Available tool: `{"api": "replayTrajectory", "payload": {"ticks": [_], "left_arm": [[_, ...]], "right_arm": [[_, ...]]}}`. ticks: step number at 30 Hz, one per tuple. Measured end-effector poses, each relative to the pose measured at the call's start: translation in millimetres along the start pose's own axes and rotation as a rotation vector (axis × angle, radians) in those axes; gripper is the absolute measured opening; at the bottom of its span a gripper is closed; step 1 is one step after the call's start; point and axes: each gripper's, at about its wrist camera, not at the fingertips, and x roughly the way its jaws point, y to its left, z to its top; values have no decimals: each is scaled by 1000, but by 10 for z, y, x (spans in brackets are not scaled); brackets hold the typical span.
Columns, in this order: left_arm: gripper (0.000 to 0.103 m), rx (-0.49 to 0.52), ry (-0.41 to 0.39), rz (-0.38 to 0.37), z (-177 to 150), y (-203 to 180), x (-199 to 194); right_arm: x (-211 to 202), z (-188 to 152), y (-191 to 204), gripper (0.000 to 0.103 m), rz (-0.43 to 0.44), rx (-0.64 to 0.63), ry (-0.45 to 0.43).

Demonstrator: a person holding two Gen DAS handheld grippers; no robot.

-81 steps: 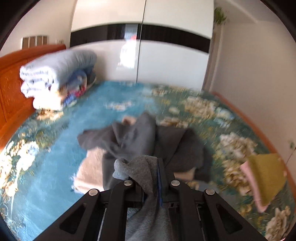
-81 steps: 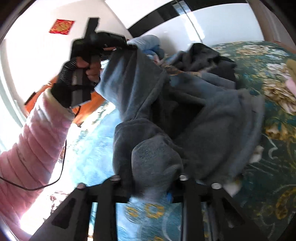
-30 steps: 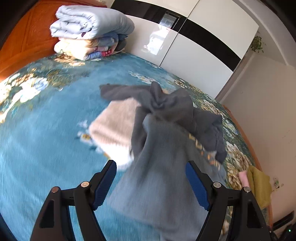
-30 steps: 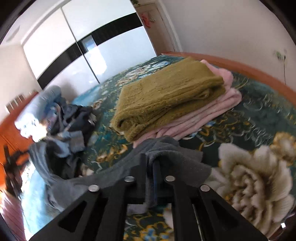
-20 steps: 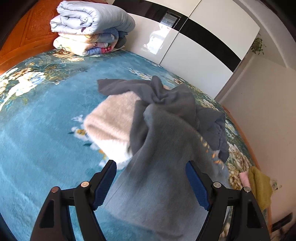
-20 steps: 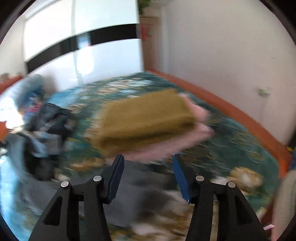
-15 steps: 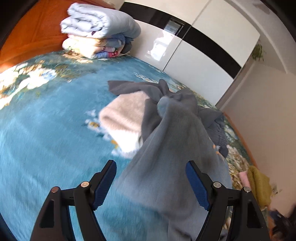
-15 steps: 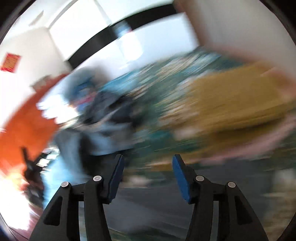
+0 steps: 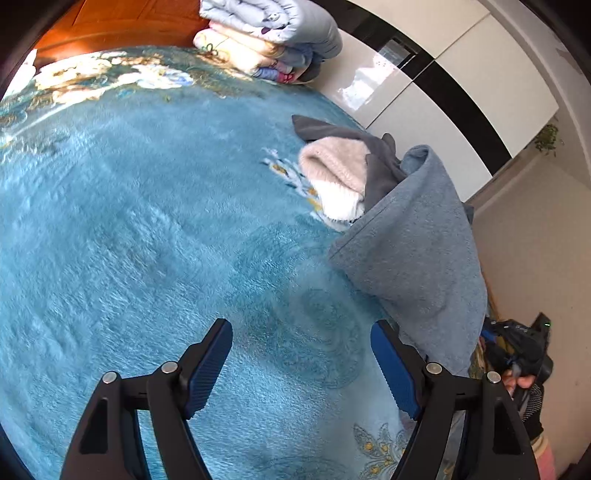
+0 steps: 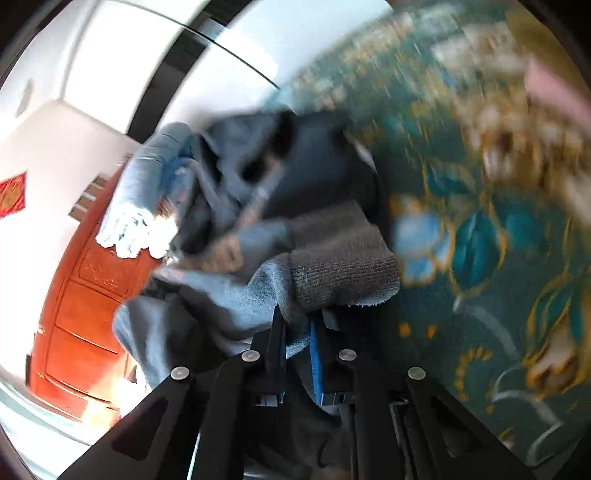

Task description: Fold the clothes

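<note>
A garment point(image 9: 413, 240) lies on the bedspread point(image 9: 147, 229), before stacked quilts point(image 9: 273, 33) at the headboard point(image 9: 110, 26).

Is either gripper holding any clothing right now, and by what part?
The right gripper is closing on the grey-blue garment, pinching its edge beside the ribbed cuff. The left gripper is open and holds nothing.

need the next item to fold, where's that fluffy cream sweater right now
In the left wrist view the cream sweater lies on the blue blanket, upper right of centre, tucked under a dark grey garment and just behind the lifted blue-grey garment.
</note>
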Motion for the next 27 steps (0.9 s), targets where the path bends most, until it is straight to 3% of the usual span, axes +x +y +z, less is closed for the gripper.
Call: {"api": "replayTrajectory", "payload": {"ticks": [2, 7, 9, 12, 16, 21, 23, 25, 27], "left_arm": [[80, 8, 17, -25, -15, -69, 78], [80, 53, 76, -77, -112, -323, 296], [80, 65, 101, -93, -159, -414, 390], [80, 95, 138, -109, -210, -566, 534], [80, 123, 176, -125, -242, -753, 752], [77, 124, 190, -121, -297, -872, 933], [60, 132, 190, -123, -324, -911, 964], [32, 121, 201, -138, -344, -920, 1003], [13, 101, 212, -153, -363, -928, 1045]], "right_arm": [[-264, 113, 98, 11, -1, -65, -63], [-1399, 525, 173, 11, -92, -200, -324], [-1961, 684, 37, 11, -210, -202, -488], [-2472, 814, -338, 10, -398, -129, -597], [-2583, 782, -774, 11, -507, -81, -512], [-2396, 589, -944, 11, -512, -86, -395], [-2353, 520, -913, 11, -503, -105, -373], [-2241, 468, -795, 11, -490, -134, -354], [-2235, 428, -710, 11, -489, -164, -340]]}}
